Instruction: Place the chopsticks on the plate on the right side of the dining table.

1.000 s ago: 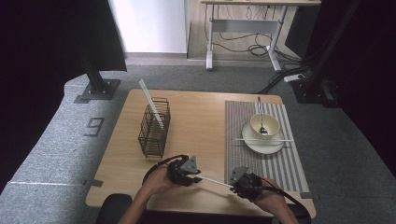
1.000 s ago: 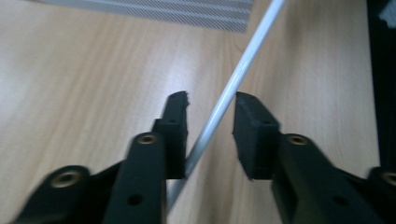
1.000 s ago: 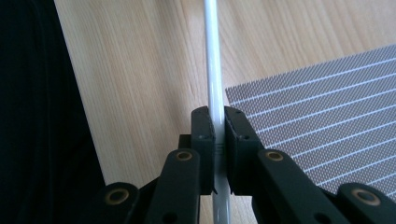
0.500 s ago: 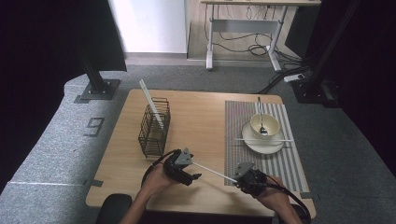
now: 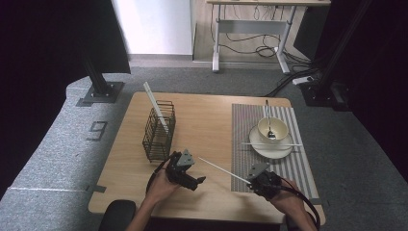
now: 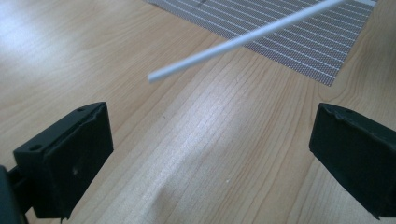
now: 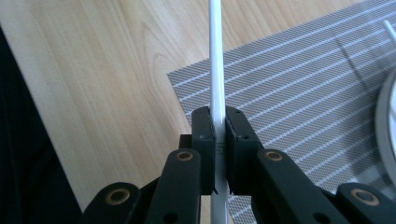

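A thin white stick (image 5: 223, 170) hangs over the table's front edge, and my right gripper (image 5: 255, 179) is shut on its right end. In the right gripper view the stick (image 7: 216, 56) runs straight up from between the closed jaws of the right gripper (image 7: 219, 122). My left gripper (image 5: 198, 180) stands open just below and left of the stick's free tip. In the left gripper view the left gripper (image 6: 212, 128) has its jaws wide apart, and the stick's tip (image 6: 154, 77) floats above the gap without touching either jaw.
A black wire basket (image 5: 159, 131) at the left holds a second white stick (image 5: 155, 107) leaning upright. On the striped placemat (image 5: 245, 144) stands a white plate (image 5: 284, 150) with a bowl (image 5: 272, 129), a spoon (image 5: 267, 114) and a third stick (image 5: 250, 144) across the plate.
The right gripper has shifted slightly right with the stick. The stick's free end has come away from the left gripper, and the left gripper has stayed nearly in place.
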